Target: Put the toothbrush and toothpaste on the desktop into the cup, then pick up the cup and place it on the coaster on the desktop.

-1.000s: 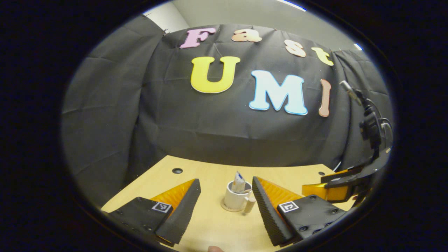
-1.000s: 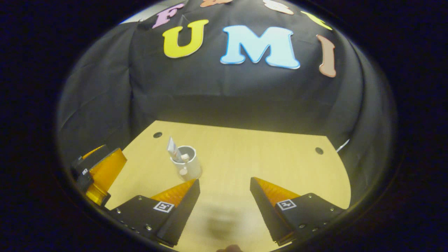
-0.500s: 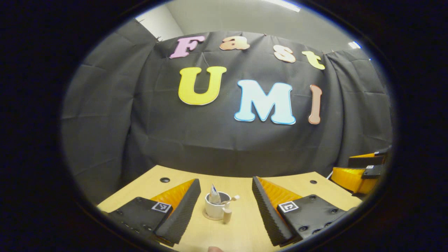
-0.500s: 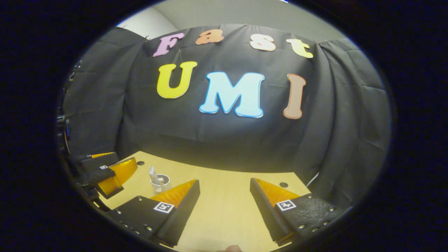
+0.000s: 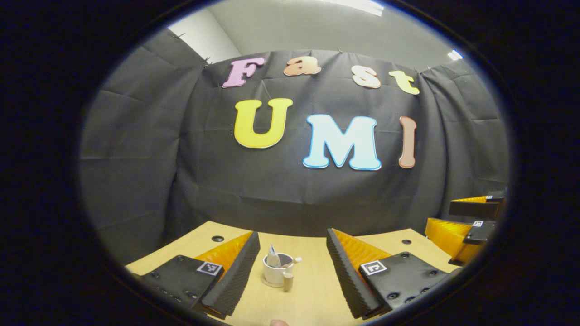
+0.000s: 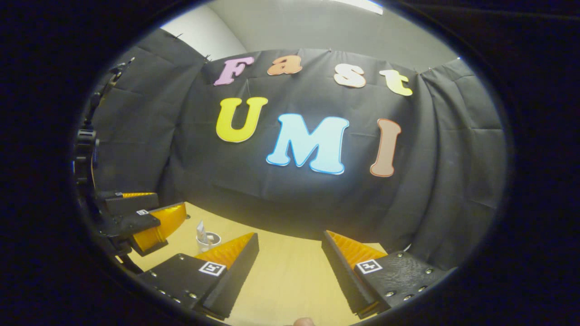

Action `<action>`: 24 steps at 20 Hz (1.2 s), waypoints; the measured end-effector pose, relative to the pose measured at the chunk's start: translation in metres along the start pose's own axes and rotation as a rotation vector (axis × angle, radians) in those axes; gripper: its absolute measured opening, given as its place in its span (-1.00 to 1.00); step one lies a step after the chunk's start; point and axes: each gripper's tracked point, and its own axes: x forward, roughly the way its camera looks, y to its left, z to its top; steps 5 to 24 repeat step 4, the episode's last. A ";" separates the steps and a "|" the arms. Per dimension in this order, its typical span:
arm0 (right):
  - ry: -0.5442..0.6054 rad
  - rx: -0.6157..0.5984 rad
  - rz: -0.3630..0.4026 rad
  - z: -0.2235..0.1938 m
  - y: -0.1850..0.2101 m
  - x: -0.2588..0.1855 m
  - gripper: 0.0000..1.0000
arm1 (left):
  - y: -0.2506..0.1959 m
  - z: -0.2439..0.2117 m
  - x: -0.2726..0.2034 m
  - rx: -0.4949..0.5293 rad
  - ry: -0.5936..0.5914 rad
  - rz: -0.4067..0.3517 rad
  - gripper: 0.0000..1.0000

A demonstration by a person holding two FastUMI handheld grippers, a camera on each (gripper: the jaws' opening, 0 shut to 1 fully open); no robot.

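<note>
- The left gripper (image 5: 292, 253) is held above the desktop (image 5: 312, 294) with its fingers spread wide and nothing between them.
- Seen past those fingers in the left gripper view, the white cup (image 5: 275, 270) stands upright on the round coaster (image 5: 267, 283), well apart from both fingers.
- The toothpaste (image 5: 272, 258) leans in the cup, its crimped end sticking up over the rim.
- The toothbrush (image 5: 292, 261) also sits in the cup; its end pokes out over the rim toward the right.
- A pale handle (image 5: 287, 281) juts from the cup's near side.
- The right gripper (image 6: 290, 253) is likewise parted wide and empty over bare desktop.
- In the right gripper view the cup (image 6: 208, 241) stands far left, partly hidden behind that gripper's own left finger, with the left gripper just beside it.
- Small round holes (image 5: 218, 238) mark the desktop's far corners.
</note>
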 end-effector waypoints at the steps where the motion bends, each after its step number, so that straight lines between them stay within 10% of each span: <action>1: -0.013 0.008 -0.011 0.003 -0.002 -0.002 0.78 | 0.000 0.000 -0.002 -0.009 0.001 -0.010 0.89; 24: -0.023 0.043 -0.068 0.006 -0.013 -0.009 0.78 | 0.001 -0.003 -0.005 -0.036 0.016 -0.030 0.89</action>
